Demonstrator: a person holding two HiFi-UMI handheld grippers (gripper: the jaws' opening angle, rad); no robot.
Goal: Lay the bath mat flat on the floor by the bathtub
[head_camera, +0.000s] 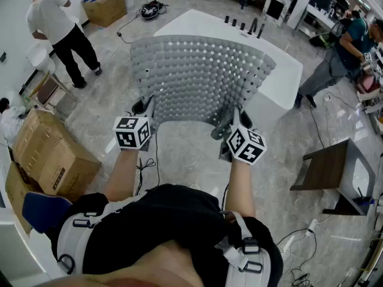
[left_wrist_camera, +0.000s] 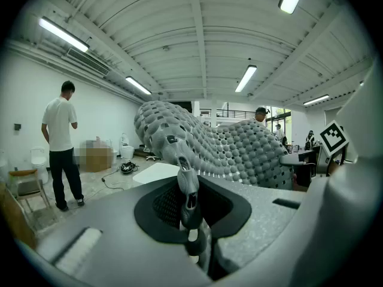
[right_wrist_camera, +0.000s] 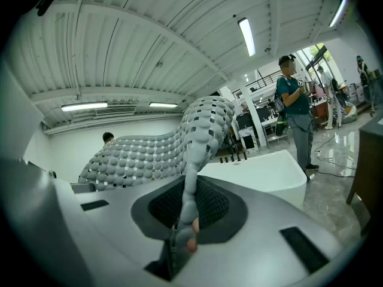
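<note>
Progress: bath mat [head_camera: 200, 79] up in the air, not yet laid.
I have it spread open between both tools, my left claw [head_camera: 145, 106] clamped on one near corner and my right claw [head_camera: 237, 123] pinched shut on the other, so the sheet hangs in front of the white bathtub [head_camera: 286, 70]. Pick-up and opening out look done. What's left, as I judge it, is lowering it onto the bare floor [head_camera: 179, 151] on my side of the tub, flattening it, then letting go.
</note>
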